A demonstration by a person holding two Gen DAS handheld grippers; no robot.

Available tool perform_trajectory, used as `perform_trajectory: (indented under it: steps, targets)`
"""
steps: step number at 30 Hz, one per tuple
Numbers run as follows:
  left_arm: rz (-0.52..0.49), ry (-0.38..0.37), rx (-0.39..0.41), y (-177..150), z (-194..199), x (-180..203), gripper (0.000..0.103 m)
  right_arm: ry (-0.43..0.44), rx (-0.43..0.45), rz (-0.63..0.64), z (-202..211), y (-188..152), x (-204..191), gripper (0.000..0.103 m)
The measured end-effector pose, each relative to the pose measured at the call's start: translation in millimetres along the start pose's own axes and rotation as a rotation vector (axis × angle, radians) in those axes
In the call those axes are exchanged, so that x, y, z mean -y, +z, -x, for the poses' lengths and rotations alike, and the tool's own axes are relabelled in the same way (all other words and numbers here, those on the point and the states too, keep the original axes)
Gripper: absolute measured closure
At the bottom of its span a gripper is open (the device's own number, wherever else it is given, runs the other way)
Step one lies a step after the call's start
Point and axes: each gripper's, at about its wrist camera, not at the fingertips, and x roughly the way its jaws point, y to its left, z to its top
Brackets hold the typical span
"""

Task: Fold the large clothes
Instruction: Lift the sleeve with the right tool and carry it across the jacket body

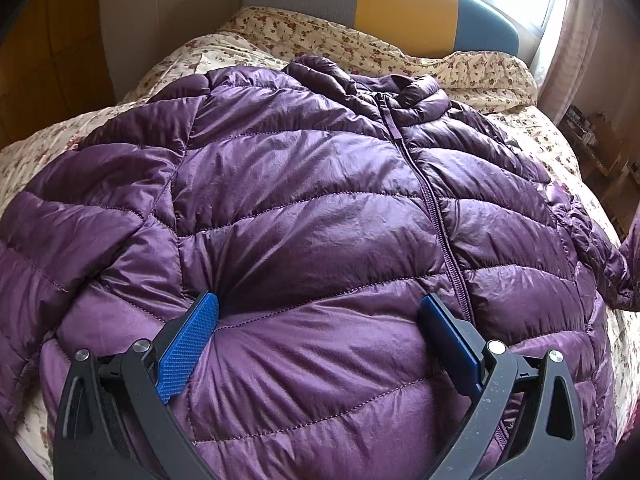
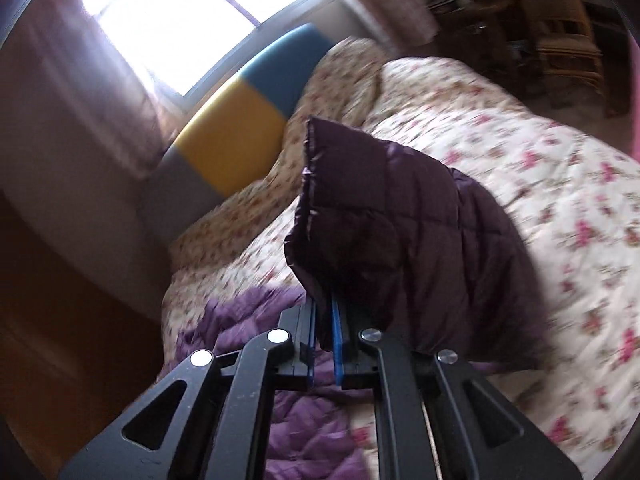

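Note:
A purple quilted puffer jacket (image 1: 304,200) lies front-up and zipped on the bed, collar toward the headboard. My left gripper (image 1: 318,308) is open, its blue pads (image 1: 192,336) resting on the jacket's lower front, left of the zipper (image 1: 436,216). My right gripper (image 2: 323,312) is shut on the cuff end of the jacket's sleeve (image 2: 400,232) and holds it lifted above the bed. The rest of the jacket (image 2: 256,320) lies below in the right wrist view, which is blurred by motion.
The bed has a floral quilt (image 1: 460,76) (image 2: 540,208). A grey, yellow and blue headboard (image 1: 400,8) (image 2: 236,140) stands under a bright window (image 2: 168,20). Wooden shelving (image 1: 600,148) (image 2: 560,40) stands to the right of the bed. A brown wardrobe (image 1: 48,52) is at the left.

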Motion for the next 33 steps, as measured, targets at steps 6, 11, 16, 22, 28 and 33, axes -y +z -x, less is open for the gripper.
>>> perform_trajectory:
  steps: [6, 11, 16, 22, 28, 33]
  targets:
    - [0.003, -0.003, 0.001, 0.2, 0.6, -0.6, 0.003, 0.058, -0.089, 0.073, -42.6, -34.6, -45.7, 0.097]
    - [0.01, -0.01, 0.003, 0.6, 2.7, -2.8, 0.003, 0.099, -0.163, 0.114, -75.7, -61.1, -77.5, 0.097]
    - [0.017, -0.016, 0.005, 0.9, 4.0, -4.8, 0.003, 0.129, -0.233, 0.144, -100.3, -88.8, -96.7, 0.097]
    - [0.034, -0.029, 0.009, 1.3, 6.9, -7.6, 0.005, 0.184, -0.31, 0.171, -117.6, -124.4, -117.9, 0.098]
    - [0.049, -0.042, 0.011, 1.0, 11.3, -9.8, 0.008, 0.255, -0.396, 0.205, -134.9, -152.0, -136.5, 0.098]
    - [0.065, -0.048, 0.01, 0.0, 16.6, -12.4, 0.014, 0.316, -0.448, 0.216, -141.2, -169.8, -144.1, 0.091]
